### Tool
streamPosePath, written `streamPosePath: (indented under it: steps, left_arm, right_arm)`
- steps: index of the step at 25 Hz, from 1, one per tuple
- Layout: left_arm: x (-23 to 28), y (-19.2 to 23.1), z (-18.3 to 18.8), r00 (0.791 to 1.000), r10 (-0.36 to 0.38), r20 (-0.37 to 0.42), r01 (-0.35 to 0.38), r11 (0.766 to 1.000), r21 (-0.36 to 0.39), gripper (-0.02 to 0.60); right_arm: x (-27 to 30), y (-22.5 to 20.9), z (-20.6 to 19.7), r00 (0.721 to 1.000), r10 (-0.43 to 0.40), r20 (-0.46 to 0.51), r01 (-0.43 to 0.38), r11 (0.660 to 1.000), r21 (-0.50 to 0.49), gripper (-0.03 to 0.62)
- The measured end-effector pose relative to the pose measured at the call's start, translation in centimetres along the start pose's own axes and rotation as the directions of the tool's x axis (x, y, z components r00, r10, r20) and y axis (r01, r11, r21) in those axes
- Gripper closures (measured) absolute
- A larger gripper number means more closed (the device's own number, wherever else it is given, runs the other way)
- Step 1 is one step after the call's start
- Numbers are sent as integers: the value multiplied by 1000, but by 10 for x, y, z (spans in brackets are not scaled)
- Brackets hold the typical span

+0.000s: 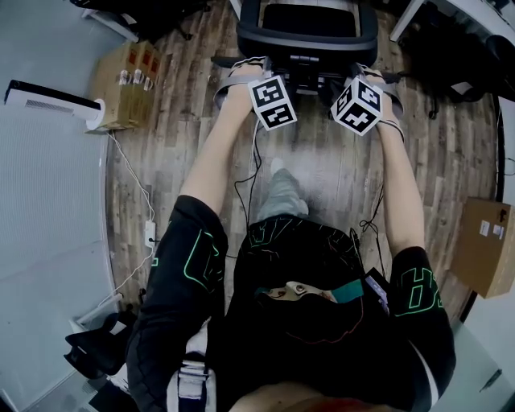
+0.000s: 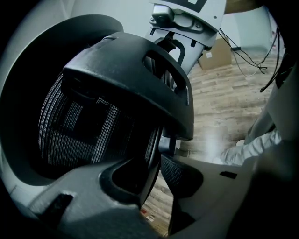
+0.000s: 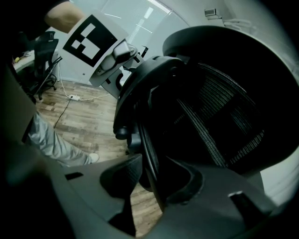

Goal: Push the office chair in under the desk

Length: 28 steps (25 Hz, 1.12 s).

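A black office chair [image 1: 306,28] stands at the top of the head view, seen from behind. My left gripper [image 1: 244,72] is at the left edge of its backrest and my right gripper [image 1: 368,74] at the right edge. In the left gripper view, the backrest's thin frame edge [image 2: 152,154] runs between the jaws of the left gripper [image 2: 152,175], which are shut on it, beside the mesh back [image 2: 88,126] and under the headrest [image 2: 126,74]. The right gripper [image 3: 149,175] clamps the opposite frame edge [image 3: 150,154] the same way. A white desk [image 1: 475,12] shows only at the top right corner.
A cardboard box [image 1: 125,84] and a white device [image 1: 52,100] sit on the wooden floor at left, with a cable to a power strip [image 1: 150,233]. Another box [image 1: 487,245] lies at right. A person's grey-trousered leg [image 1: 282,197] stands behind the chair.
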<state>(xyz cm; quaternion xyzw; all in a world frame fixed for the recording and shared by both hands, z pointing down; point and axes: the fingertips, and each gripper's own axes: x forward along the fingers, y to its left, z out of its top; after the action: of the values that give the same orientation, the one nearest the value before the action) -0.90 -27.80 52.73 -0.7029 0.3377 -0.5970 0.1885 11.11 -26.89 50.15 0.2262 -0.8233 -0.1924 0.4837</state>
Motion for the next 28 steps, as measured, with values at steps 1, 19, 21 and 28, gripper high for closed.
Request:
streamPosePath:
  steps: [1,19,21,28]
  left_arm:
    - [3,3,-1,1000,-3,-2,3,1000,1,434]
    - [77,83,4,1000,19,-8,-19,999,30,431]
    - [89,96,6,999,31,-8,-31,999,33,431]
    - [127,137,12,999,43,-8,-43,998,52,430]
  right_arm:
    - [3,-3,1,1000,-3,1,3,1000,1,456]
    - [65,-88,1,1000,-17,7,16,1000,26,456]
    - [75,-102,-1,1000,-27,6,27,999,26,456]
    - [106,-147,-3,1000,-27,0,27,999,43,456]
